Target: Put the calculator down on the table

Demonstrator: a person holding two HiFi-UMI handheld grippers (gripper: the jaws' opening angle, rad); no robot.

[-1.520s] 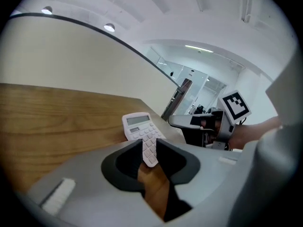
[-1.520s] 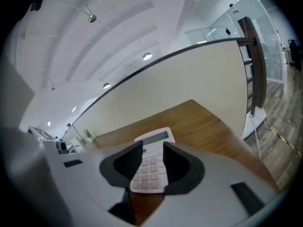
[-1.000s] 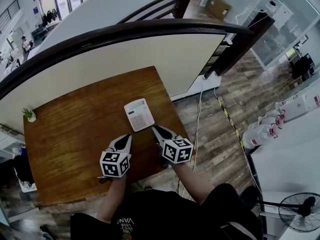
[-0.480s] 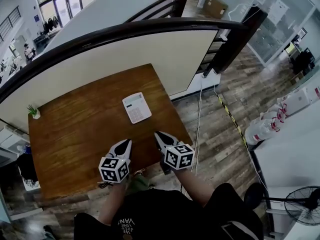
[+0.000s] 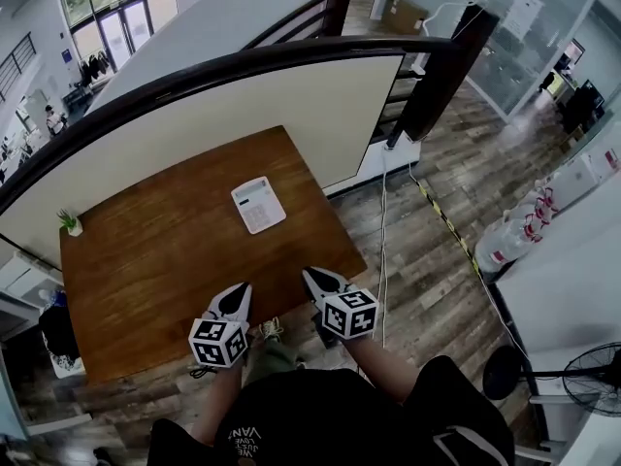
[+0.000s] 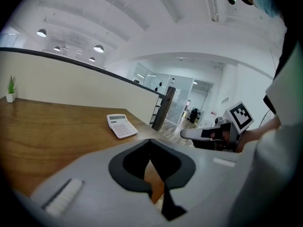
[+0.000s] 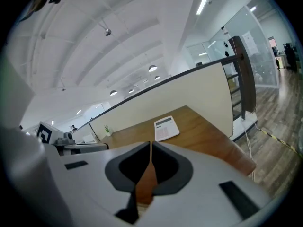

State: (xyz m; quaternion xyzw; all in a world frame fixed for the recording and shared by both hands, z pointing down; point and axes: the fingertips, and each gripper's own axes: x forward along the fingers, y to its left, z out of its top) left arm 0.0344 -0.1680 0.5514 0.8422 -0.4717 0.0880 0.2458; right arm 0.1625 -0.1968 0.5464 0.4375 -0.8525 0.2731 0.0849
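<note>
calculator [image 5: 258, 205] is lying flat, keys up, on the table [image 5: 155, 260], toward the table's far right corner. your left gripper [image 5: 239, 290] is at the table's near edge, clenched with nothing in it. right gripper [image 5: 310, 275] same deal, also at the table's near edge, jaws together and empty.

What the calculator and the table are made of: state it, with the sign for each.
Calculator: probably plastic, white and matte, with rows of pale keys and a grey display strip.
Table: wood or wood-look veneer, brown with streaky grain and a mild sheen; which of the two cannot be told.
</note>
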